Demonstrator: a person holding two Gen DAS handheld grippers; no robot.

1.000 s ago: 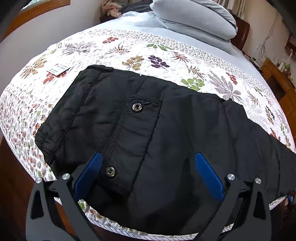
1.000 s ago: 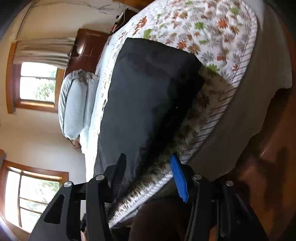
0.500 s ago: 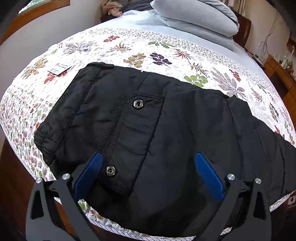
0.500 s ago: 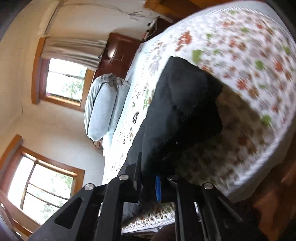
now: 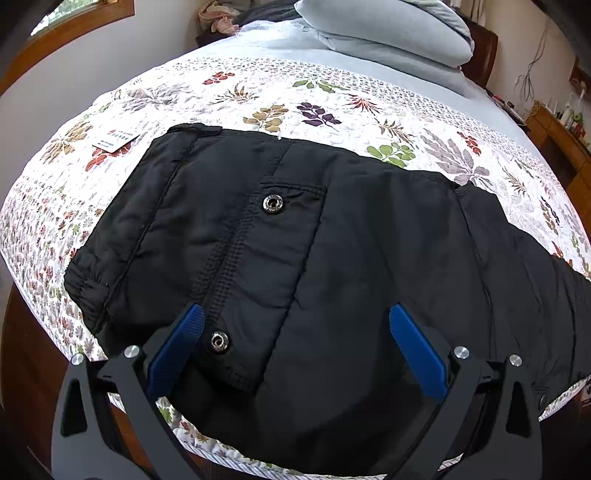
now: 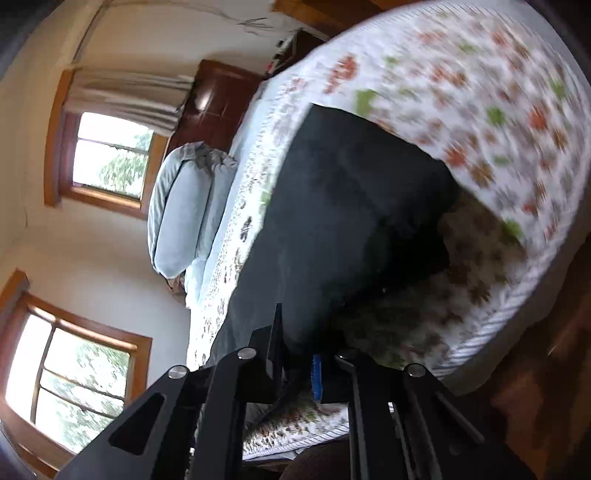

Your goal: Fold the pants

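Black padded pants (image 5: 332, 258) lie across the near edge of the bed, waistband to the left, legs running off to the right, two metal snaps showing. My left gripper (image 5: 295, 332) is open, its blue pads either side of the fabric near the lower snap (image 5: 219, 340), hovering over the seat area. In the right wrist view the pants (image 6: 340, 221) show as a long dark strip. My right gripper (image 6: 299, 365) is shut on the near edge of the pants leg and lifts it slightly off the quilt.
The floral quilt (image 5: 332, 96) covers the bed, with a small paper tag (image 5: 114, 138) at left. Grey pillows (image 5: 388, 33) are stacked at the head. A wooden dresser (image 5: 561, 147) stands at right. Windows (image 6: 107, 155) and dark headboard (image 6: 218, 99) appear in the right wrist view.
My right gripper has closed on the pants leg edge and tilted up, pulling the fabric. My left gripper stayed open, drifting slightly back.
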